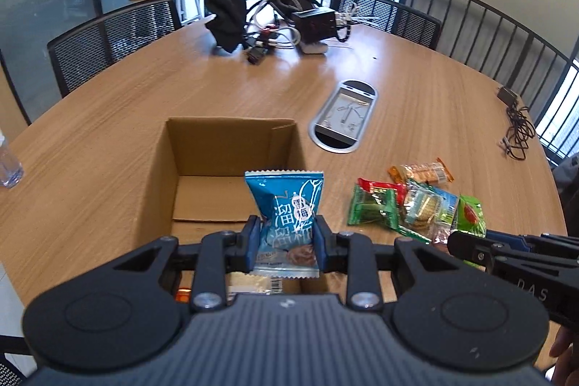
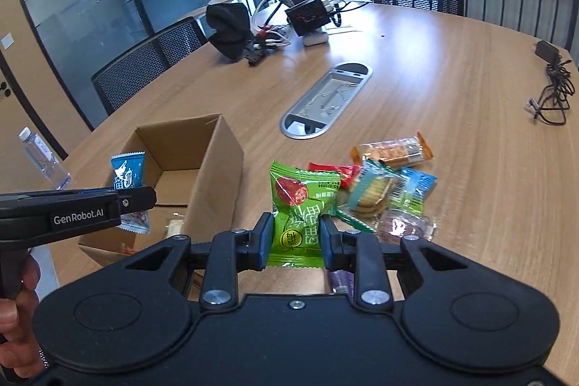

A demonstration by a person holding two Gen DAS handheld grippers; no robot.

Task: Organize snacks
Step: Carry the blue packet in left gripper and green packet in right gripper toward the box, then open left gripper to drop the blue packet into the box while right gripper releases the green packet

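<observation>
Blue snack packet (image 1: pixel 287 223) pinched upright in left gripper (image 1: pixel 287 241), lower centre of left view, in front of the open cardboard box (image 1: pixel 202 147). Green snack packet (image 2: pixel 295 216) pinched in right gripper (image 2: pixel 296 241), lower centre of right view, box (image 2: pixel 217 165) to its left. Loose snack pile (image 2: pixel 391 183) lies on wooden table (image 2: pixel 452 78) right of the box. Oval cable port (image 1: pixel 343 116) behind, black gear and cables (image 1: pixel 275 20) at upper centre, water bottle (image 2: pixel 43 158) far left

"GenRobot.AI" on left tool (image 2: pixel 135 201)
</observation>
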